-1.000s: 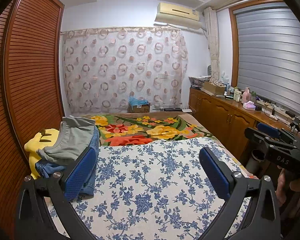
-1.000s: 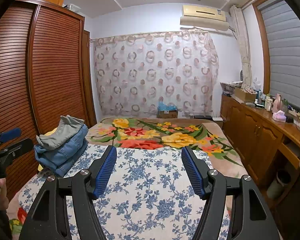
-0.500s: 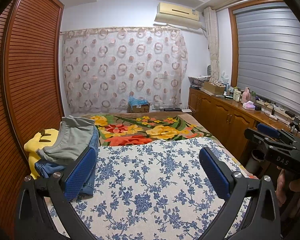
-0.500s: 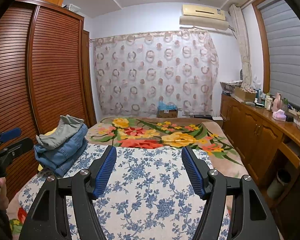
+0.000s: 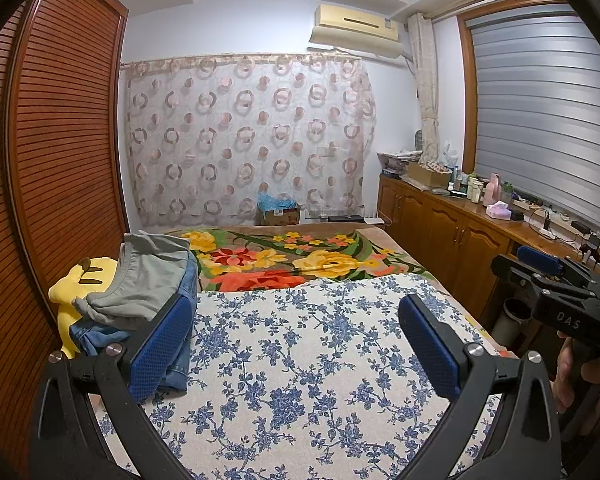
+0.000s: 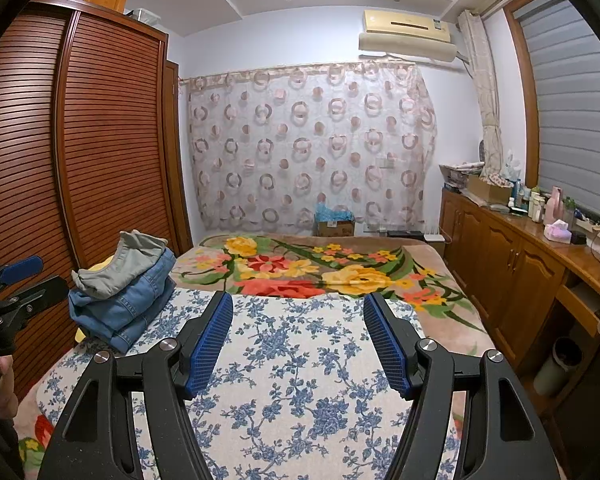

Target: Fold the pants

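Note:
Folded pants are stacked at the bed's left side: grey ones [image 5: 148, 276] [image 6: 120, 266] on top of blue jeans [image 5: 96, 334] [image 6: 128, 306]. My left gripper [image 5: 296, 320] is open above the blue-flowered sheet [image 5: 300, 360], its left pad just in front of the stack, nothing between the pads. Over the same sheet [image 6: 300, 360] my right gripper [image 6: 298, 320] is also open and empty, with the stack off to its left. Each gripper shows at the edge of the other's view, held by a hand.
A yellow plush toy [image 5: 80, 284] lies under the stack by the louvred wardrobe [image 5: 60, 160]. A flowered blanket [image 6: 320, 268] covers the far half of the bed. A wooden sideboard [image 6: 520, 264] with bottles runs along the right. A cardboard box [image 6: 334, 226] sits below the curtain.

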`<move>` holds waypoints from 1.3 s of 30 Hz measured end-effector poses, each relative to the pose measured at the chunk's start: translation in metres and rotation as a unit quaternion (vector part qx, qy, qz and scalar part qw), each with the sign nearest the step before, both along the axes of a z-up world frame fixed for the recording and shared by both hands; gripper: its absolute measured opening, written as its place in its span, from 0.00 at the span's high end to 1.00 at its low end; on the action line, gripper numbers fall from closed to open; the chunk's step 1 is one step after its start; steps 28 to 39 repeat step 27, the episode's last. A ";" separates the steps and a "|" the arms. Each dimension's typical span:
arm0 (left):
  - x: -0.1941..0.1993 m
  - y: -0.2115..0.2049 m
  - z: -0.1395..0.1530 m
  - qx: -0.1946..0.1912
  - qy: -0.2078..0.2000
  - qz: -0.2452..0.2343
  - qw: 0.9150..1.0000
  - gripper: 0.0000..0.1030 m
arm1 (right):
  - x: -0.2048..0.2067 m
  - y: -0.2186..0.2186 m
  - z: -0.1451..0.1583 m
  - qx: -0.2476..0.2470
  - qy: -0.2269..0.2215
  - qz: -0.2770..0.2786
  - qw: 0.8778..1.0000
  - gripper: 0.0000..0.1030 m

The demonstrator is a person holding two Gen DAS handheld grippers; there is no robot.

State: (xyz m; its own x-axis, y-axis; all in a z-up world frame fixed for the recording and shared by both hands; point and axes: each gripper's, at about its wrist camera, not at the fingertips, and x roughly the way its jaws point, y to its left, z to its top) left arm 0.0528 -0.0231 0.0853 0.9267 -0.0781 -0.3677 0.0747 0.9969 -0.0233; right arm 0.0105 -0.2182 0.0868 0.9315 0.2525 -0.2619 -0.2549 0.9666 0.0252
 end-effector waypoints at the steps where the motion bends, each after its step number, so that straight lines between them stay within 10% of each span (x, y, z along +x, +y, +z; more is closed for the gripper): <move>1: 0.000 0.000 0.000 0.000 0.000 0.000 1.000 0.00 | 0.000 0.000 0.000 0.000 0.000 0.000 1.000 0.32; 39: 0.000 0.002 -0.001 -0.001 0.000 0.001 1.000 0.00 | -0.002 0.002 -0.002 0.000 0.001 -0.002 1.000 0.32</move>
